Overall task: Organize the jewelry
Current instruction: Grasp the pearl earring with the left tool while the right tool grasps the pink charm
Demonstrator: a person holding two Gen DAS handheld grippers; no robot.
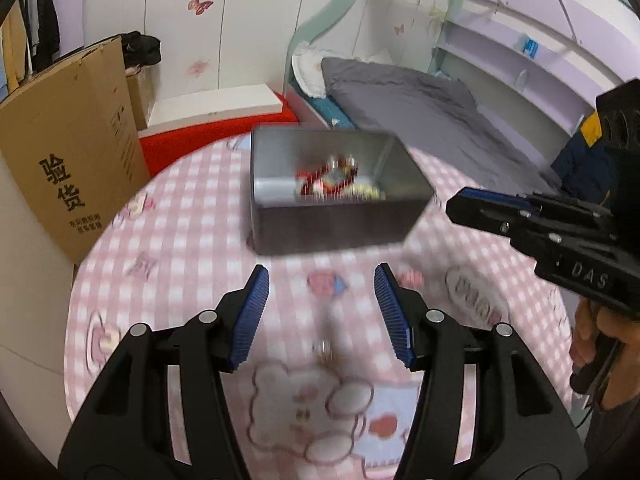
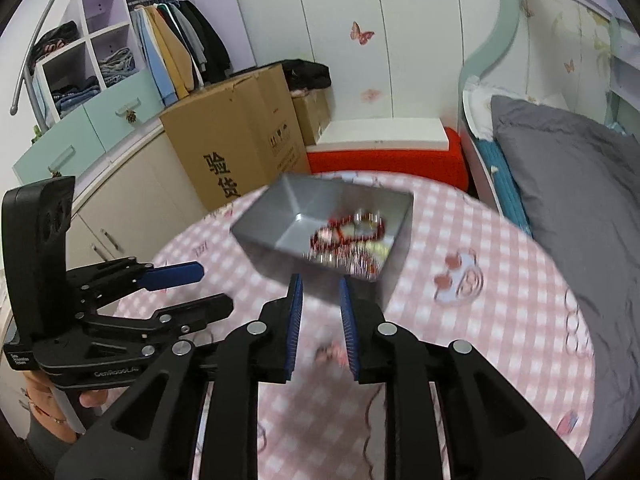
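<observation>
Left wrist view shows a grey metal tin (image 1: 332, 188) standing open on the round table (image 1: 192, 232) with its pink checked cloth. Inside the tin, toward its right half, lies a blurred heap of jewelry (image 1: 340, 180): a red beaded loop with some pale and silvery pieces mixed in. Most of the sorting looks done, judging by that pile already in the tin. What seems left is a small glinting piece (image 1: 326, 350) on the cloth, on the near side of the tin; motion blur hides what it is. In the right wrist view a small pinkish item (image 2: 330, 354) also lies on the cloth near the tin, though it may be only a print on the fabric.

The left gripper (image 1: 321, 312) hovers above the cloth on the near side of the tin, its fingers (image 1: 250, 320) spread wide and holding nothing; the glinting piece lies between and just below them. The right gripper (image 2: 320, 324) sits close to the tin's near wall, its fingers (image 2: 294, 328) parted by a narrow gap and empty, touching neither tin nor cloth as far as the blur allows.
</observation>
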